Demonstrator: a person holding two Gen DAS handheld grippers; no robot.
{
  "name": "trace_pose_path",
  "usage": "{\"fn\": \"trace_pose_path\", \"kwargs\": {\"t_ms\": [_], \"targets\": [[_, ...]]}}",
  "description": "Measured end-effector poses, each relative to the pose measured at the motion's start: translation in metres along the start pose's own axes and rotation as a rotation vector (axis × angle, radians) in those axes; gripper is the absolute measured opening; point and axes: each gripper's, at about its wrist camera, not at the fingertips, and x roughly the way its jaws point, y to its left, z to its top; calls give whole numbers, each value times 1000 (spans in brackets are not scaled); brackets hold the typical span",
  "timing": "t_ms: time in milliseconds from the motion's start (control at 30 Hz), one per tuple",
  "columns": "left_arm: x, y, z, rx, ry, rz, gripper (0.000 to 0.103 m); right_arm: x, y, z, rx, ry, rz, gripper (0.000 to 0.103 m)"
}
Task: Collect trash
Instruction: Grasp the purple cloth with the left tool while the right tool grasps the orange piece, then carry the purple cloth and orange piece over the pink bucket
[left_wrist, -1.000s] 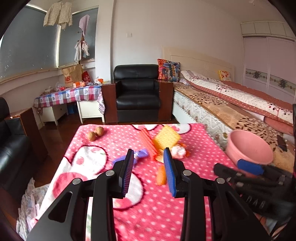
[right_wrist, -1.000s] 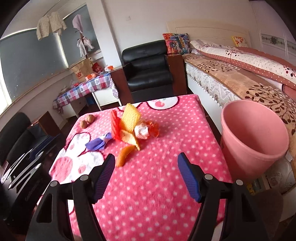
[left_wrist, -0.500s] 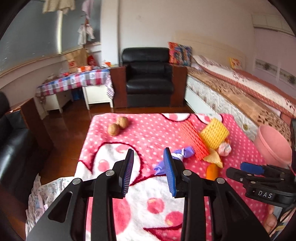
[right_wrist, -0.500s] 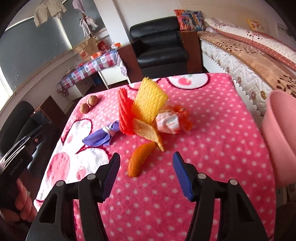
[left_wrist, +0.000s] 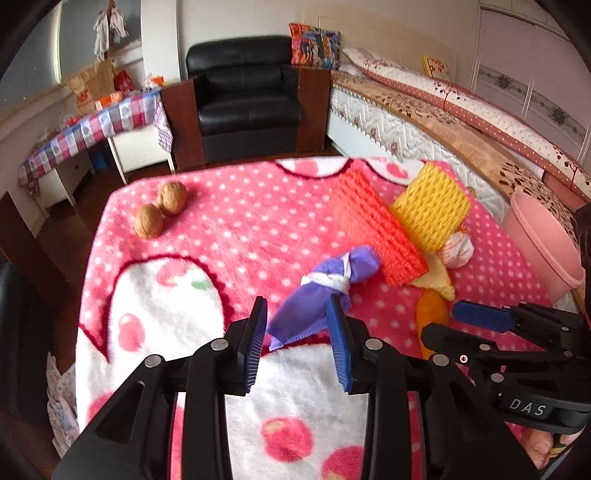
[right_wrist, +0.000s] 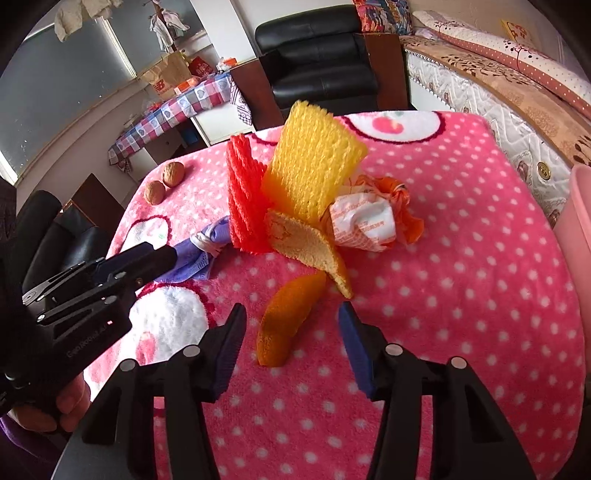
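My left gripper (left_wrist: 295, 332) hangs low over the worktop (left_wrist: 229, 221), which is covered by a pink dotted blanket, and its fingers (left_wrist: 255, 343) stand apart with nothing held; the near end of a purple cloth bundle (left_wrist: 325, 291), tied round the middle with a white band, lies between their tips, though I cannot tell if either finger touches it. My right gripper (right_wrist: 291, 332) is spread wider, also empty, and a piece of orange peel (right_wrist: 288, 321) lies on the blanket in the gap between its fingers (right_wrist: 354, 343), clear of both. Just beyond the peel sits the rest of the trash in a loose heap: a red foam net (right_wrist: 243, 206) standing on edge, a yellow foam net (right_wrist: 314, 170) leaning against it, a curved piece of yellowish rind (right_wrist: 306, 243) in front, and a crumpled white and orange wrapper (right_wrist: 369, 218) to the right. Two walnuts (left_wrist: 160, 212) rest side by side near the far left corner, well apart from the heap. A pink bin (left_wrist: 543, 240) stands just beside the right edge of the worktop, next to the bed (left_wrist: 424, 122).
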Motion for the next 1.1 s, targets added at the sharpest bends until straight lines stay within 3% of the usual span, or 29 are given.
{"fn": "trace_pose_path", "kwargs": {"t_ms": [100,167,233,400,433,533,633,867,900,933,1100], "targets": [[4,3,-2,-5,9,-24,33,3,4,1,-15,1,-19,47],[4,3,-1,-9,9,-30,33,5,5,1,-16,4,-25,42],[2,1,-2,-1,13,-29,33,5,2,1,-10,6,-21,29],[2,-15,-7,51,32,-24,33,1,-4,0,-20,19,0,21],[1,-19,-9,67,30,-14,27,0,-4,-1,-20,20,1,20],[-5,-22,-13,59,31,-3,19,-8,-8,-3,-25,17,-2,17],[-17,-18,-16,-3,37,-53,15,-15,-11,-7,-27,13,-2,17],[-55,-30,-26,-60,12,-117,12,-37,-26,-11,-8,-10,-4,16],[-59,-32,-26,-59,4,-120,9,-39,-27,-12,-7,-16,-6,16],[-64,-36,-27,-54,-9,-117,0,-42,-29,-13,-7,-22,-7,16],[-70,-47,-31,-65,-24,-111,0,-56,-38,-19,-7,-37,-11,16]]}}
